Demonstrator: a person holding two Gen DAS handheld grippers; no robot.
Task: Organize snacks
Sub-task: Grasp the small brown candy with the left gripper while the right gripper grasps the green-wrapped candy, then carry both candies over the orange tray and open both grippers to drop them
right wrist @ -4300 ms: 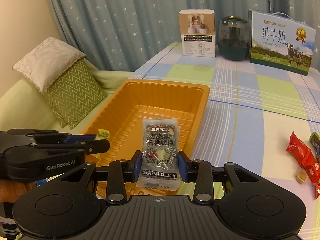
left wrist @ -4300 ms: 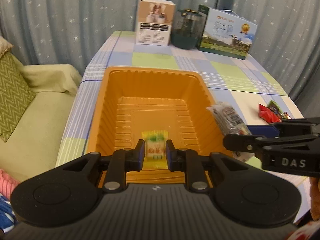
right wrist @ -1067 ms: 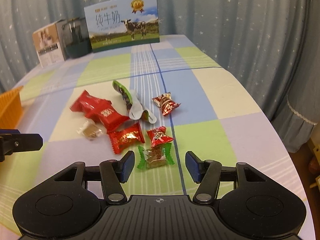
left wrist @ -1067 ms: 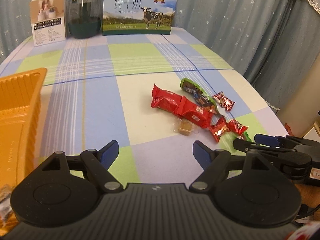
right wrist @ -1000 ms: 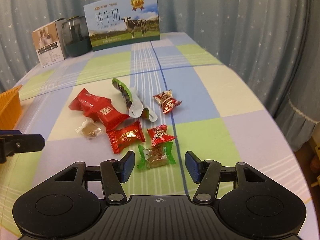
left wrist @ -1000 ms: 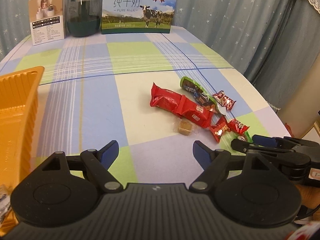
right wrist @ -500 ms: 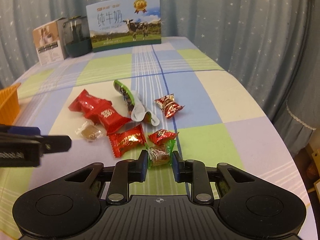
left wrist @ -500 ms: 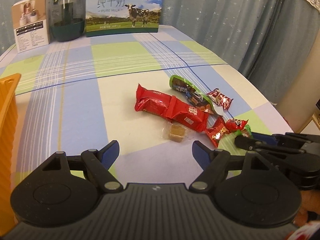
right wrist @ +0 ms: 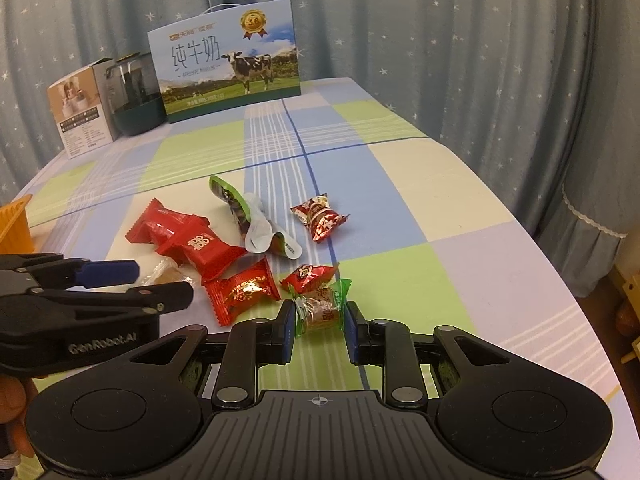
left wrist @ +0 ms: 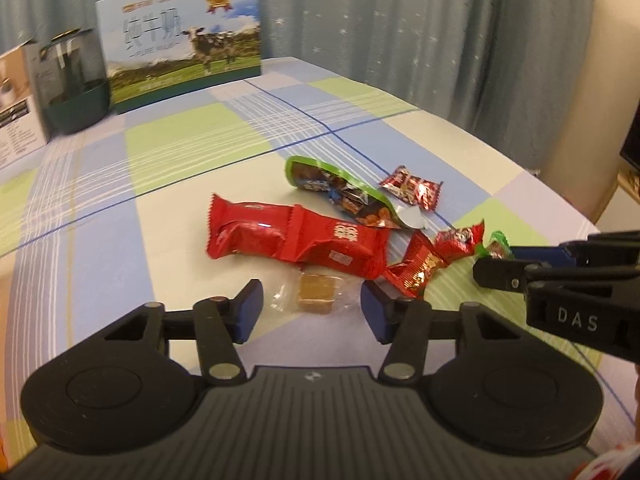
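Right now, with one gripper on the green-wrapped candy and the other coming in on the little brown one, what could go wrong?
1. The right gripper pinches the green-wrapped candy partly by its crinkly wrapper, so it may slip on the lift.
2. The left gripper is closing around the clear-wrapped brown candy, which lies against the red snack packs; a finger could drag those along.
3. Both grippers work close together and could bump.

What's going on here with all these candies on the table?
A person is sorting snacks with two handheld grippers. The right gripper has shut on a green-wrapped candy at the near edge of the pile. The left gripper straddles a clear-wrapped brown candy, jaws closing but not yet gripping. The other red and green packets lie loose on the checked tablecloth.
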